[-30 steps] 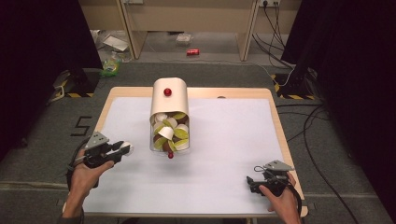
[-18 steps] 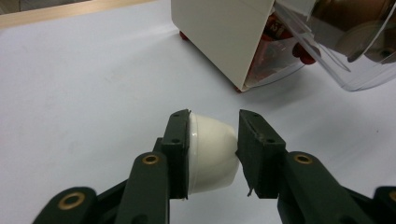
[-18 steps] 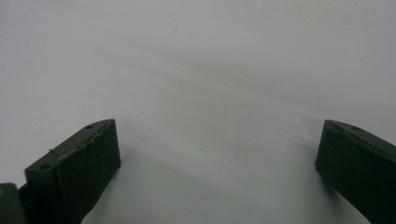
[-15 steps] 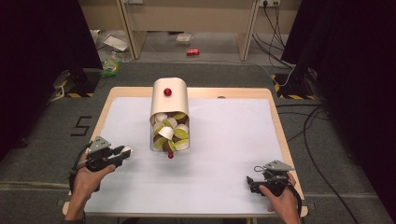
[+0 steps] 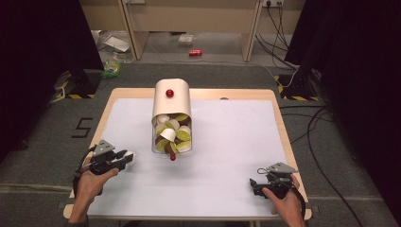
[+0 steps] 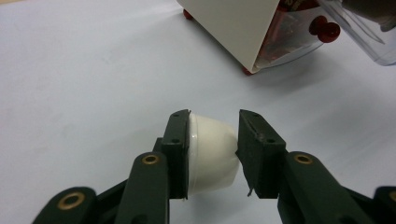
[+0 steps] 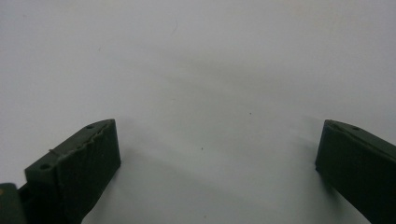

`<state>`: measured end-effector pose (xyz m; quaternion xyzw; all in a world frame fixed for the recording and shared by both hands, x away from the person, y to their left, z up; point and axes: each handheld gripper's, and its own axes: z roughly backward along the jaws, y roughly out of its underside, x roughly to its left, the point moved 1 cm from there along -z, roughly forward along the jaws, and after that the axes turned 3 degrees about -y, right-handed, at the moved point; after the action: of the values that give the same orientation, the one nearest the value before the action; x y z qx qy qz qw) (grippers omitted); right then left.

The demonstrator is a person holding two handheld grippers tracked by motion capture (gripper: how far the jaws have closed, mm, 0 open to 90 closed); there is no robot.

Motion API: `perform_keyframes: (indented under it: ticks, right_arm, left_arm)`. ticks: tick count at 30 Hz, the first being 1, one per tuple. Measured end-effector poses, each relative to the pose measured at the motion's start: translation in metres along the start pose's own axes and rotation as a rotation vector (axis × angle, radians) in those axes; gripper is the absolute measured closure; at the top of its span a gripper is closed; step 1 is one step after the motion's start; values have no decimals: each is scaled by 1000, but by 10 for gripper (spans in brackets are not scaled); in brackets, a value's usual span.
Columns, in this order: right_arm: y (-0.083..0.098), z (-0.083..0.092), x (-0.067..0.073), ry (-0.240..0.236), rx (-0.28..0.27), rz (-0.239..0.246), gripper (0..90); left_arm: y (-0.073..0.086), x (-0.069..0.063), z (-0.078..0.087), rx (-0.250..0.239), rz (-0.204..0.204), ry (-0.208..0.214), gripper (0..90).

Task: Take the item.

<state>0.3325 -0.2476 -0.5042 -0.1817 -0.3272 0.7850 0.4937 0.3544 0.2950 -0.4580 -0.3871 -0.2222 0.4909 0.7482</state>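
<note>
Dark curtains and grey carpet are framing a wooden bench [image 5: 283, 142] covered by a white sheet, where a person is working with a gripper in each hand. In the left gripper [image 6: 214, 128], a small white pod [image 6: 211, 151] is being pinched: the two black jaws are pressing on its opposite ends, rim against one jaw and narrower base against the other, so its long axis is running straight across the gap between them. From above, that gripper [image 5: 124, 157] is sitting low over the sheet near the bench's edge, on the person's side. Ahead of it and off to its right, well apart, a cream dispenser [image 5: 171, 111] is standing with a clear front bin packed with white, green and brown pods. Its red knob [image 6: 325, 29] is showing beyond the jaws in the left gripper view. The left hand is the nearer of the two to the dispenser. Any return of the pod to the bin would likely call for a forward reach toward that side. The right gripper [image 5: 257, 185] is resting wide open at the other side of the bench, its jaws spread over bare white sheet and touching nothing.
</note>
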Motion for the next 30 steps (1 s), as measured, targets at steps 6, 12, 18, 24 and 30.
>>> perform_keyframes:
  ticks: [6, 12, 18, 24, 30]
  right_arm:
    - [0, 0, 0, 0, 0, 1, 4]
    - [0, 0, 0, 0, 0, 0, 4]
    - [0, 0, 0, 0, 0, 1, 4]
    - [0, 0, 0, 0, 0, 1, 4]
    - [0, 0, 0, 0, 0, 1, 4]
  left_arm:
    - [4, 1, -4, 16, 0, -10, 645]
    - [7, 1, -9, 33, -16, -37, 644]
    - [7, 0, -9, 34, -13, -35, 634]
    - [5, 0, -6, 19, -7, -59, 447]
    - [2, -3, -3, 10, -3, -55, 363]
